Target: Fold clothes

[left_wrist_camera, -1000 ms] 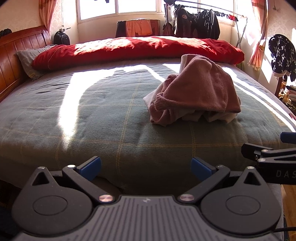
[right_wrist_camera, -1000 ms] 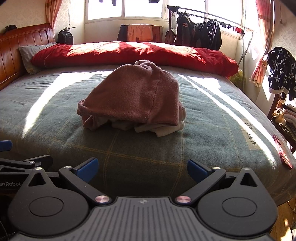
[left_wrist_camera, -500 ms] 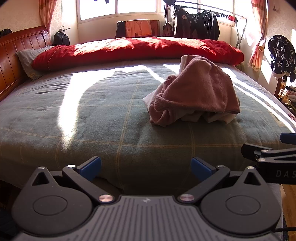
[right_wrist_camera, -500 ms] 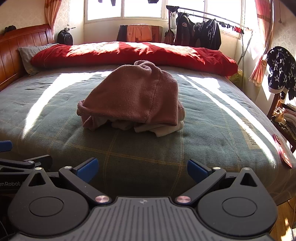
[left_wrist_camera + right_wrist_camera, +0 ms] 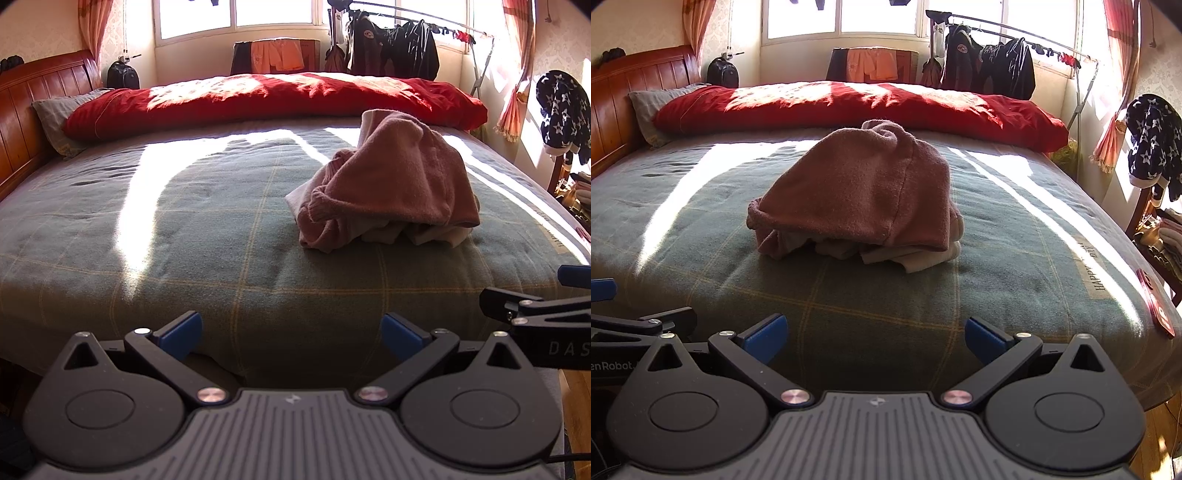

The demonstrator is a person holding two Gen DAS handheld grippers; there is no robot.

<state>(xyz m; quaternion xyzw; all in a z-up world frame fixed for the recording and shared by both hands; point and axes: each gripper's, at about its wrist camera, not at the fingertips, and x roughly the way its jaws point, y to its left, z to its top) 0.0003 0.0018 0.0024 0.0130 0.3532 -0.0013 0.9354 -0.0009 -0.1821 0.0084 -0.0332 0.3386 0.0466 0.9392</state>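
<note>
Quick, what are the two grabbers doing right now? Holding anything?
Left gripper: open, holding nothing.
Right gripper: open, holding nothing.
The clothes lie untouched on the bed.

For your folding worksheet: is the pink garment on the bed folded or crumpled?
Crumpled: the pink garment sits in a rumpled heap, pale cloth bunched underneath.

bed: green plaid cover, sunlit | headboard: red wood | window: bright | clothes rack: right

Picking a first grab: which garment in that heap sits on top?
The pink fleece garment. It drapes over the whole heap, while the pale cream pieces only peek out beneath its front hem. Both grippers are open.
</note>
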